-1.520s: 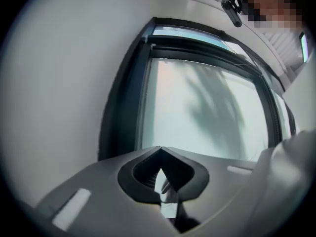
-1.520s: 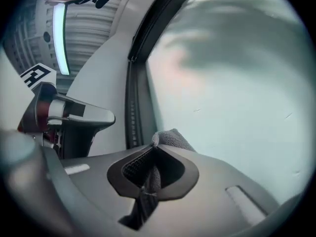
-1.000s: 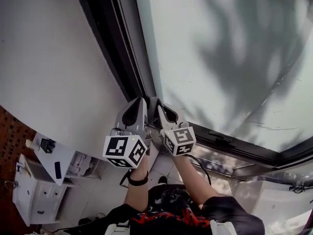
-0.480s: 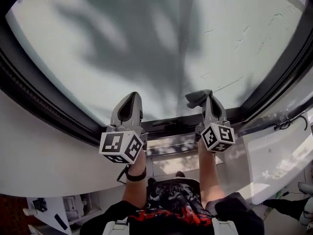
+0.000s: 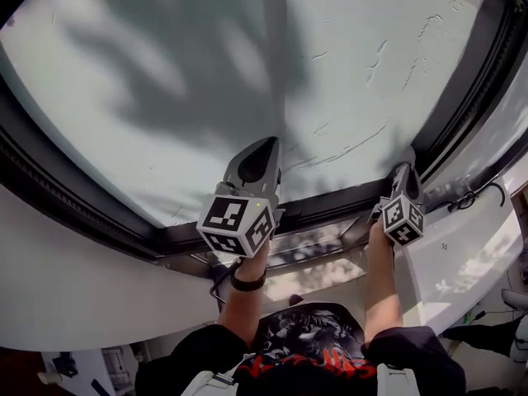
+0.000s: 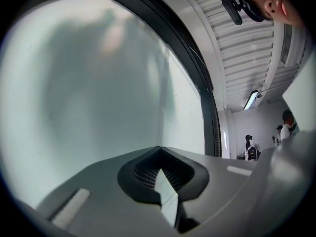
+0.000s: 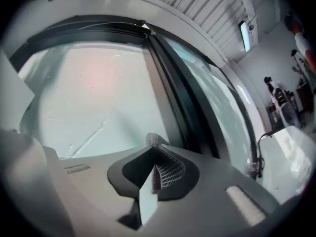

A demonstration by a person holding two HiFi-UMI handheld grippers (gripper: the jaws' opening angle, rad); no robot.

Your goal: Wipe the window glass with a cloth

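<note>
Grey cloth [image 7: 154,140], only a small nub showing, is pinched in the clenched right gripper [image 5: 405,172] at lower right; the left gripper [image 5: 266,145], at centre, is closed with nothing in it. Beyond them the window glass [image 5: 206,73] is pale and streaked, inside a dark frame [image 5: 82,213]

Wears a black top [image 5: 307,349] with red and grey print across the chest, short sleeves, and pale straps [image 5: 216,381] over the shoulders. Has a black band [image 5: 247,282] round the left wrist, with a thin dark cable [image 5: 218,277] looping beside it. Ends in two matte grey shells tapering to rounded tips: left gripper [image 5: 266,142] and right gripper [image 5: 405,168]. Bears on each a white cube [image 5: 238,223] with black square markers. Shows inside each shell a dark hollow [image 6: 143,172] lined with ribbed mesh, flanked by pale rectangular insets [image 6: 70,209].
</note>
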